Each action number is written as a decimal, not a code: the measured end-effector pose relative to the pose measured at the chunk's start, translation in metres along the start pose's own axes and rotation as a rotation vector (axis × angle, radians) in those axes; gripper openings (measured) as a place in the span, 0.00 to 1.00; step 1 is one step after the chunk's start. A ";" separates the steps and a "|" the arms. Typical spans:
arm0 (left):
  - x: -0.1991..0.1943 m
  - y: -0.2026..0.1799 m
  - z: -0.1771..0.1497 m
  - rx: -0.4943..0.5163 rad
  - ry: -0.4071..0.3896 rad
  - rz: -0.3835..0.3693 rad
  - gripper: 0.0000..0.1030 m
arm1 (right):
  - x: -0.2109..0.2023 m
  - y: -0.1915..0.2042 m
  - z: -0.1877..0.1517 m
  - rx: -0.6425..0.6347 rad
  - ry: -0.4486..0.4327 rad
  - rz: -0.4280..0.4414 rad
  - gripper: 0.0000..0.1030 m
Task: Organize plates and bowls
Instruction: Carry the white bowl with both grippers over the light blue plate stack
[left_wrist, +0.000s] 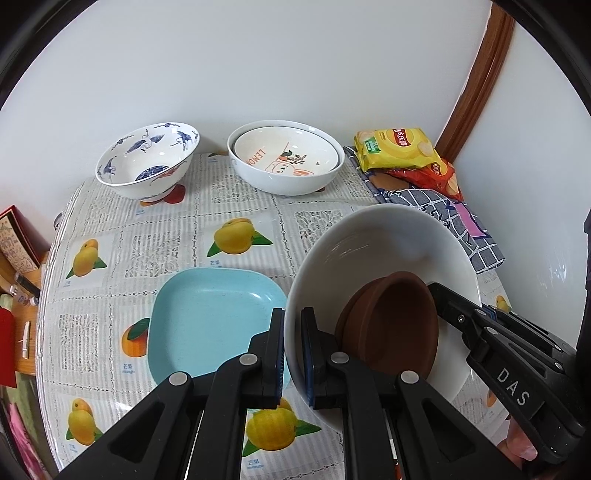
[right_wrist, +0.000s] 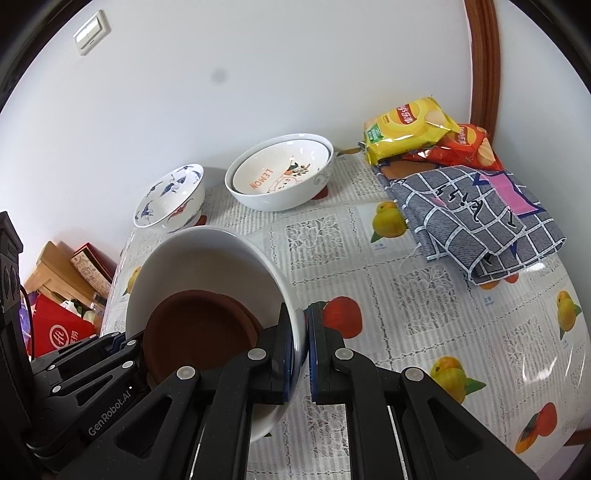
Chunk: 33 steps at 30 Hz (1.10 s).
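Observation:
A large white bowl (left_wrist: 388, 240) with small brown dishes (left_wrist: 395, 325) inside is held tilted above the table. My left gripper (left_wrist: 292, 354) is shut on its left rim. My right gripper (right_wrist: 301, 354) is shut on its right rim (right_wrist: 295, 325); the brown dishes (right_wrist: 199, 328) show inside. The right gripper's fingers (left_wrist: 454, 310) show in the left wrist view. A light blue square plate (left_wrist: 210, 321) lies on the table left of the bowl. A blue-and-white bowl (left_wrist: 147, 162) stands at the back left. A "LEMON" bowl nested in a white bowl (left_wrist: 286, 158) stands at the back centre.
Yellow and red chip bags (right_wrist: 410, 129) and a folded checked cloth (right_wrist: 476, 221) lie at the back right. The table has a fruit-print cover (right_wrist: 406, 314) and stands against a white wall. Boxes and clutter (right_wrist: 66, 273) sit beyond the table's left edge.

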<state>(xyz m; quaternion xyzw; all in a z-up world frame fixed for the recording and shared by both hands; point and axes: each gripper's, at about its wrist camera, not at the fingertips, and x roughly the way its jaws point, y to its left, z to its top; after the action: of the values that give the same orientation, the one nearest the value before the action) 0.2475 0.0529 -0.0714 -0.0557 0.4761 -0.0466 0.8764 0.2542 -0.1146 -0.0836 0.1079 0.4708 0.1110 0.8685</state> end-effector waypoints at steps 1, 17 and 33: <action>-0.001 0.001 0.000 -0.001 -0.001 0.000 0.09 | 0.000 0.001 0.000 -0.001 0.000 0.000 0.07; -0.005 0.024 -0.001 -0.028 -0.009 0.013 0.09 | 0.008 0.025 0.000 -0.026 0.004 0.013 0.07; -0.008 0.050 -0.002 -0.063 -0.015 0.025 0.09 | 0.018 0.052 0.000 -0.055 0.014 0.026 0.07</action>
<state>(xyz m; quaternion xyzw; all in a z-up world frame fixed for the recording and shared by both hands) 0.2431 0.1038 -0.0732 -0.0779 0.4714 -0.0202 0.8783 0.2593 -0.0594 -0.0829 0.0894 0.4724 0.1360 0.8662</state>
